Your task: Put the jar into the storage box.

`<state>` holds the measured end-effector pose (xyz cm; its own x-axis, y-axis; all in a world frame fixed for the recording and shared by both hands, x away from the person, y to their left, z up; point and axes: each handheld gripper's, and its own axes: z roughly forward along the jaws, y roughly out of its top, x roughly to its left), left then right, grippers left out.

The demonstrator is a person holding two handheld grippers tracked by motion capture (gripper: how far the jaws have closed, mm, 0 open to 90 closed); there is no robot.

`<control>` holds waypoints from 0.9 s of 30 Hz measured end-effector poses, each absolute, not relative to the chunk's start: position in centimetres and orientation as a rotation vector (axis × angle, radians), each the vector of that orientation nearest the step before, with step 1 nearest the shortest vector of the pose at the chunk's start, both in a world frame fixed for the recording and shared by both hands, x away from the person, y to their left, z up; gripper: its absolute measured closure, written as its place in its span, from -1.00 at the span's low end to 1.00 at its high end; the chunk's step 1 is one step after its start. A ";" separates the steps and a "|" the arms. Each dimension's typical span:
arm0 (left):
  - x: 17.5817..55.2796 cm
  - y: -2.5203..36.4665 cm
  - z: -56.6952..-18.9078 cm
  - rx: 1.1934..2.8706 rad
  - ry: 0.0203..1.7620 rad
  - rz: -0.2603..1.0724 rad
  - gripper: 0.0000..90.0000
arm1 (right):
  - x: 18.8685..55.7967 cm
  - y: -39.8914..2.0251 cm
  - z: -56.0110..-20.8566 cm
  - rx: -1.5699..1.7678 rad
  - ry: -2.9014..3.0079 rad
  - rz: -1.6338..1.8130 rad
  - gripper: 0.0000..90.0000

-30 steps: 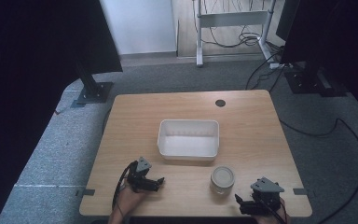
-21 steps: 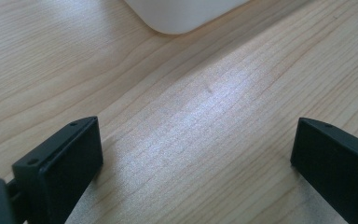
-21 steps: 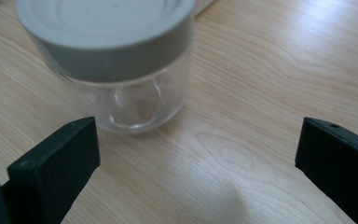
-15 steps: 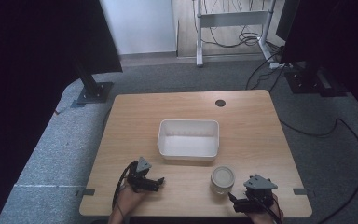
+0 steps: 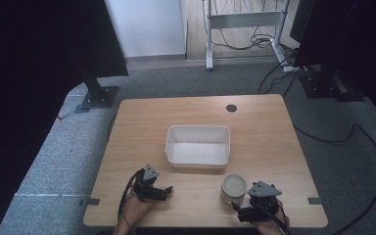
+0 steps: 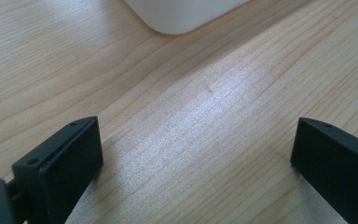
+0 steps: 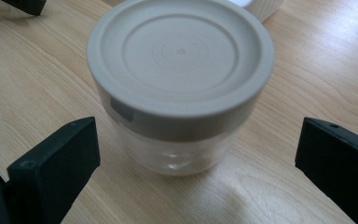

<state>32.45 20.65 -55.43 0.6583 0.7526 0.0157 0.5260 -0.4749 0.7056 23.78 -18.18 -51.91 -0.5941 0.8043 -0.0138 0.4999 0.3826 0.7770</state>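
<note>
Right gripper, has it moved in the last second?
Yes. In the high view the right gripper has shifted left along the table's near edge, closing on the jar, which has stayed put.

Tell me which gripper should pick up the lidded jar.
Right. The right gripper sits just beside the jar, its open jaws framing it. The left gripper is farther off, open over bare table near the white bin.

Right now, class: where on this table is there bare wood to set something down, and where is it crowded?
Free patches: the far strip between the white tub and the cable hole, and the wood on either side of the tub out to the table edges. Crowded: the near edge, where the left gripper, the lidded jar and the right gripper sit.
</note>
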 end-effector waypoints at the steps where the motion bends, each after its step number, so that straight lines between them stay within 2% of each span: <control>1: 32.4 20.7 -55.4 2.189 0.985 0.427 -0.96 | 23.8 -18.1 -51.9 1.127 2.259 1.066 -1.00; 18: 32.5 20.7 -55.4 2.189 0.985 0.427 -0.96 | 25.2 -16.6 -52.6 1.116 2.281 1.071 -1.00; 27: 32.5 20.7 -55.4 2.189 0.985 0.427 -0.96 | 26.0 -15.5 -52.8 1.109 2.283 1.063 -0.92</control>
